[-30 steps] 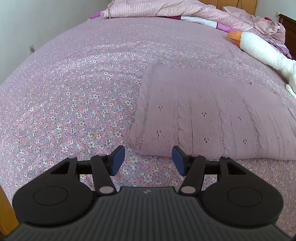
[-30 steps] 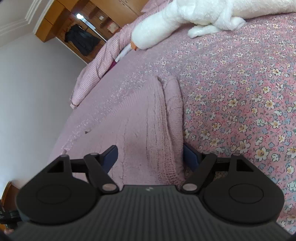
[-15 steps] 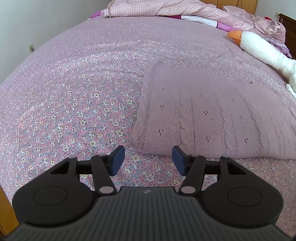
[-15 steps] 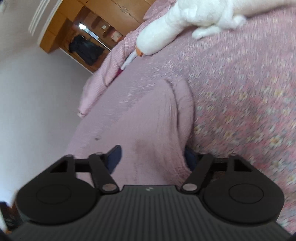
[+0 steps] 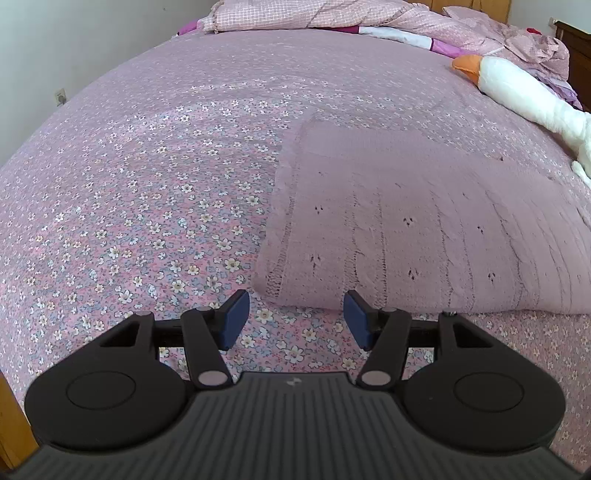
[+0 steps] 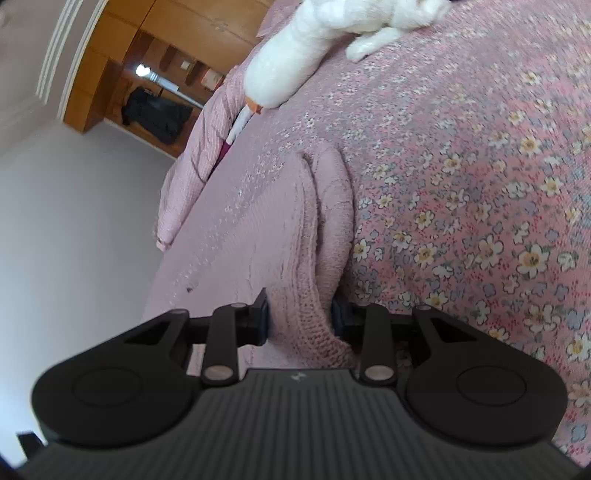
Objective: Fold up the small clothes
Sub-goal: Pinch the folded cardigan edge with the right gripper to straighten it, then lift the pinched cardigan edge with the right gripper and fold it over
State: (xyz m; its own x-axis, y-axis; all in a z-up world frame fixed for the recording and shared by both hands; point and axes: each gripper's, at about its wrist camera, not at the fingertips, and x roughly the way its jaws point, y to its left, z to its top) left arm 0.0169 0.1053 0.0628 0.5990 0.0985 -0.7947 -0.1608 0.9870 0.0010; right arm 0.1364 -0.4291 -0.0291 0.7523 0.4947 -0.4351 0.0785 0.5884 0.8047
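Observation:
A pale pink cable-knit sweater (image 5: 413, 229) lies folded flat on the floral bedspread (image 5: 155, 192). My left gripper (image 5: 295, 319) hovers open just short of the sweater's near left corner, with only bedspread between its blue pads. In the right wrist view the same sweater (image 6: 273, 243) shows its doubled right edge. My right gripper (image 6: 301, 319) is shut on that bunched knit edge, the fabric pinched between the two pads and lifted a little off the floral bedspread (image 6: 480, 192).
A white plush goose (image 5: 517, 92) with an orange beak lies at the far right of the bed, also seen as the plush goose (image 6: 314, 48). A rumpled pink checked quilt (image 5: 332, 14) is heaped at the head. A wooden wardrobe (image 6: 159, 66) stands beyond.
My right gripper has closed from wide open onto the sweater's right edge and tilted upward. The left gripper has drifted slightly, staying open before the near corner.

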